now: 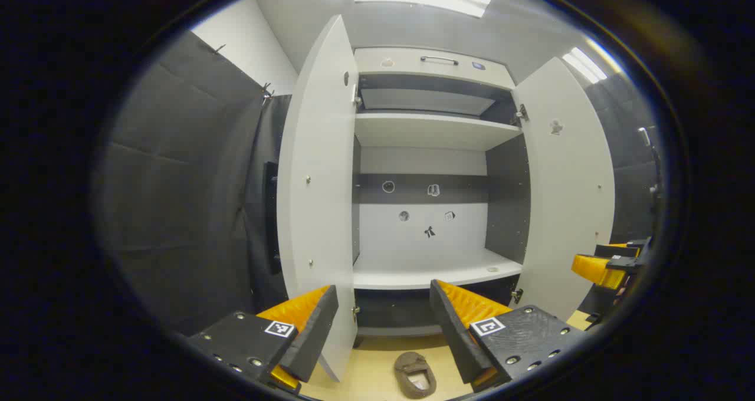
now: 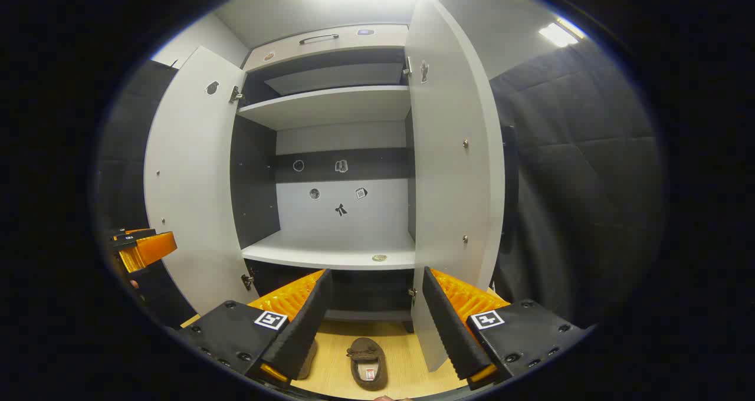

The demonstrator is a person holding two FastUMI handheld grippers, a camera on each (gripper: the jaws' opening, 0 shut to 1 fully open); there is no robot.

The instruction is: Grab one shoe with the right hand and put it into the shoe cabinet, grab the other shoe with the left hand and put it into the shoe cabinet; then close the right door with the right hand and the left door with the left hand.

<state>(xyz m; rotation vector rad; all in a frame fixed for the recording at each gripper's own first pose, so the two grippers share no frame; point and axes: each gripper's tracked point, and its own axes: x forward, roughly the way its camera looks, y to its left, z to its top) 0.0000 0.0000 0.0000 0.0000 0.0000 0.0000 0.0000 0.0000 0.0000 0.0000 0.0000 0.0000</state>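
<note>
The white shoe cabinet point(image 1: 430, 265) point(image 2: 330, 250) stands in front of me with both doors swung wide. Its left door point(image 1: 318, 200) point(image 2: 189, 183) and right door point(image 1: 566, 189) point(image 2: 451, 171) hang open. A brown shoe point(image 1: 416, 374) point(image 2: 367, 362) lies on the wooden floor before the cabinet. A second shoe point(image 2: 308, 357) peeks out from behind a finger in the right gripper view. My left gripper point(image 1: 383, 330) is open, above the floor. My right gripper point(image 2: 371, 324) is open too, over the shoes. Each gripper sees the other one point(image 1: 607, 265) point(image 2: 138, 247) at its side.
The cabinet has a bare lower shelf point(image 2: 348, 253) and an upper shelf point(image 1: 430, 130), with a drawer point(image 1: 436, 62) on top. Small stickers mark its back panel. Black cloth walls point(image 1: 177, 200) point(image 2: 578, 200) close in on both sides.
</note>
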